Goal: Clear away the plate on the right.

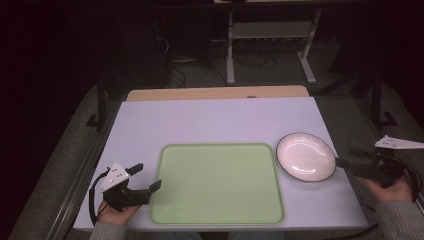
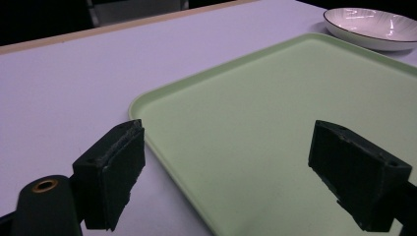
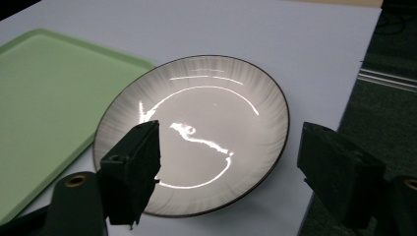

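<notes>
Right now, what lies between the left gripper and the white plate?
The green tray, bare on top, spans nearly all of that stretch in the high view. The left gripper sits at its left edge, open; the white plate rests on the table just past its right corner.

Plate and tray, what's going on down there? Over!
Left gripper open at green tray's left edge. Right gripper open, hovering by white plate. Plate on table beside tray, empty. Nothing in the way.

Grey knit sleeves (image 1: 396,220), black tools (image 1: 142,179) with pale triangular plates (image 1: 114,176), apparently dark cables.
</notes>
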